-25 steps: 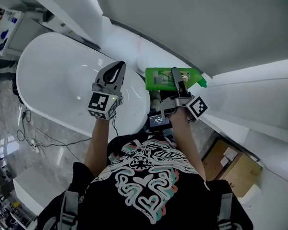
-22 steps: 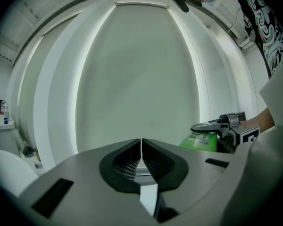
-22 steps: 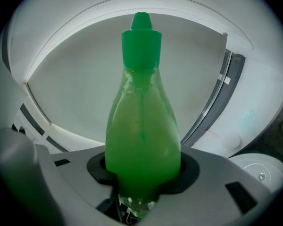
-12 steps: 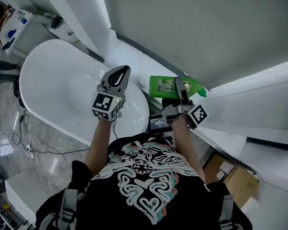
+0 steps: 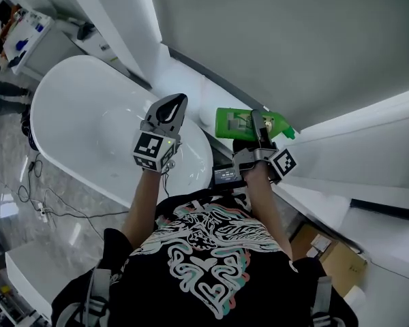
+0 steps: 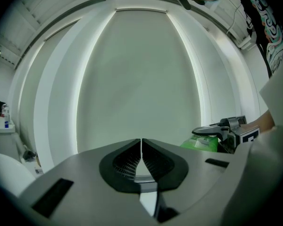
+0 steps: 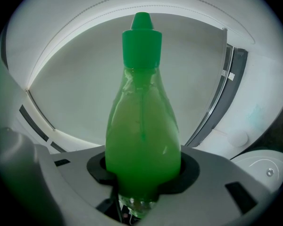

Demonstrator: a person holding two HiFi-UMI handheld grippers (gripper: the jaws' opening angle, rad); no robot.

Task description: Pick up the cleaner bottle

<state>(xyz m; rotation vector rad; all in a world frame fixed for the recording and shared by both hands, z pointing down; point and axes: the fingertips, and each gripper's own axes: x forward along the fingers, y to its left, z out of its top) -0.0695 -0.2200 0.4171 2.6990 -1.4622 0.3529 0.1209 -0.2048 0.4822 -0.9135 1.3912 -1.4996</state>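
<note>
The cleaner bottle (image 5: 235, 121) is bright green with a green cap (image 7: 141, 34) and a printed label. My right gripper (image 5: 260, 124) is shut on its body and holds it in the air in front of the grey wall. In the right gripper view the bottle (image 7: 142, 126) stands cap up between the two pads of the right gripper (image 7: 142, 175). My left gripper (image 5: 169, 107) hovers over the bathtub rim with its jaws shut and nothing in them. In the left gripper view the left gripper (image 6: 141, 147) has its pads together, and the bottle (image 6: 203, 143) shows to the right.
A white bathtub (image 5: 75, 114) lies below and to the left. A white ledge (image 5: 184, 73) runs along the grey wall behind it. Cardboard boxes (image 5: 320, 240) sit on the floor at lower right. Cables (image 5: 48, 203) trail across the marble floor at left.
My left gripper has risen a little over the tub rim. The right gripper keeps the bottle held in much the same place.
</note>
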